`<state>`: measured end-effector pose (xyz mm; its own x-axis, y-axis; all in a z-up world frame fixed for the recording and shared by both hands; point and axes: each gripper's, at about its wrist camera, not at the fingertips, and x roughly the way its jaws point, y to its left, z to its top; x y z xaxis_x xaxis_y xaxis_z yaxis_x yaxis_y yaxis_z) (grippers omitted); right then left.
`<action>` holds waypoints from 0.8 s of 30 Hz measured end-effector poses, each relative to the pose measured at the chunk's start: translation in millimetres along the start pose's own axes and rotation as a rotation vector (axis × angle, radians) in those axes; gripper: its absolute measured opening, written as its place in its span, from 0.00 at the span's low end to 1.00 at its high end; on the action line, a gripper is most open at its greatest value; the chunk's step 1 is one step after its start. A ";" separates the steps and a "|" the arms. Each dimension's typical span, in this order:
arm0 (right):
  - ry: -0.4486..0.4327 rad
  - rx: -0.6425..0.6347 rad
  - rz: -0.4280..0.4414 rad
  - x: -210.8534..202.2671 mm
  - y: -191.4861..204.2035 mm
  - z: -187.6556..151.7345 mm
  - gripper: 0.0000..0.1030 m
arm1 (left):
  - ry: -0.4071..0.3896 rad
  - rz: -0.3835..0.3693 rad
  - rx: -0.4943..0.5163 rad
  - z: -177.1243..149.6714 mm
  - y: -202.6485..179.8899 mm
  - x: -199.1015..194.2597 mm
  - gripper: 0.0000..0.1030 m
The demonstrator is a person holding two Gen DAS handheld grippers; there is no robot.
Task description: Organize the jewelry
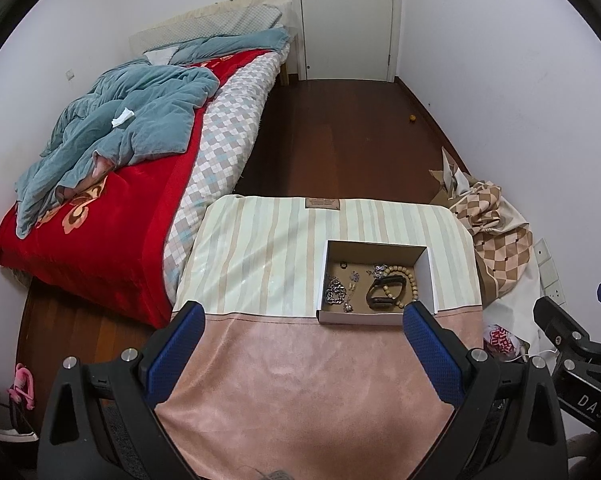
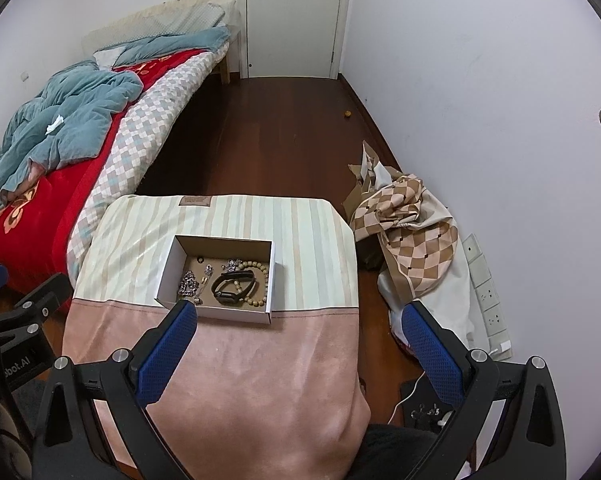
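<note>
A shallow white cardboard box point(image 2: 216, 276) with a brown floor sits mid-desk on the striped cream cloth point(image 2: 300, 240), holding a black rubbery wristband point(image 2: 234, 286), a wooden bead bracelet point(image 2: 260, 284) and a tangled silver chain point(image 2: 188, 282). Both the left gripper point(image 1: 304, 344) and the right gripper point(image 2: 300, 344) hover short of it, jaws spread and empty. The linked chain could snag neighbouring pieces, and the light box may slide on the smooth cloth.

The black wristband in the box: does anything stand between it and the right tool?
Only the near wall of the cardboard box stands between. The black wristband lies open from above, ringed by the wooden bead bracelet. The right tool hovers open before the box, so reaching over the wall looks clear.
</note>
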<state>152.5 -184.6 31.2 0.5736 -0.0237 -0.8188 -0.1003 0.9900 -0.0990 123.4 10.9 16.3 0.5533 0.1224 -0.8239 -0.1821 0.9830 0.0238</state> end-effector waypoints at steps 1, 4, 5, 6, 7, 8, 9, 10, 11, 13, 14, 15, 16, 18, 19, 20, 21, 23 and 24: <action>0.001 0.000 0.001 0.3 0.3 -0.4 1.00 | -0.001 -0.001 0.002 -0.1 0.0 0.3 0.98; 0.000 -0.001 0.002 0.5 -0.2 -0.9 1.00 | -0.007 -0.008 0.009 -0.3 -0.4 0.2 0.98; -0.001 0.000 0.002 0.2 -0.2 -0.7 1.00 | -0.009 -0.012 0.010 -0.8 -0.4 -0.3 0.98; -0.003 0.000 0.002 0.1 0.0 -0.9 1.00 | -0.011 -0.015 0.011 -1.0 -0.3 -0.5 0.98; -0.004 0.000 0.002 -0.4 -0.3 -1.2 1.00 | -0.012 -0.015 0.011 -1.0 -0.3 -0.7 0.98; -0.006 0.001 0.005 -0.8 -1.2 -1.4 1.00 | -0.012 -0.017 0.010 -1.2 0.0 -1.4 0.98; -0.006 0.002 0.008 -0.9 -1.8 -1.5 1.00 | -0.013 -0.019 0.009 -1.1 0.4 -1.6 0.98; -0.006 0.002 0.007 -1.4 -2.3 -1.7 1.00 | -0.013 -0.019 0.009 -1.2 0.0 -1.5 0.98; -0.008 0.003 0.007 -2.0 -3.2 -1.6 1.00 | -0.013 -0.019 0.009 -0.8 -0.2 -1.6 0.99; -0.011 0.004 0.005 -3.1 -3.7 -1.2 1.00 | -0.015 -0.019 0.008 -0.6 -0.3 -2.0 0.99; -0.011 0.004 0.003 -3.3 -3.8 -1.5 1.00 | -0.015 -0.020 0.008 -0.6 -0.2 -2.7 0.99; -0.011 0.004 0.005 -4.4 -3.8 -1.7 1.00 | -0.015 -0.020 0.008 -0.8 -0.1 -3.0 0.99; -0.012 0.004 0.005 -4.6 -4.1 -1.5 1.00 | -0.015 -0.020 0.009 -0.8 -0.3 -3.2 0.99; -0.014 0.000 0.003 -5.7 -3.9 -1.5 1.00 | -0.015 -0.018 0.008 -0.9 -0.1 -3.0 0.99; -0.014 0.003 0.006 -5.9 -4.3 -1.5 1.00 | -0.014 -0.019 0.007 -1.2 -0.2 -3.4 0.99; -0.015 0.004 0.006 -6.2 -4.2 -1.5 1.00 | -0.013 -0.020 0.006 -1.5 -0.2 -3.5 0.99; -0.015 0.001 0.005 -6.8 -4.0 -1.7 1.00 | -0.013 -0.018 0.007 -1.5 -0.2 -3.5 0.99; -0.016 0.000 0.007 -8.4 -5.0 -1.9 1.00 | -0.012 -0.015 0.007 -1.9 0.2 -3.6 0.99; -0.017 -0.002 0.006 -8.7 -4.9 -2.2 1.00 | -0.010 -0.017 0.008 -2.4 0.2 -3.7 0.99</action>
<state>146.2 -189.6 37.5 0.5866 -0.0156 -0.8097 -0.1050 0.9899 -0.0952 119.4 10.3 18.0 0.5646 0.1071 -0.8184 -0.1664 0.9860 0.0142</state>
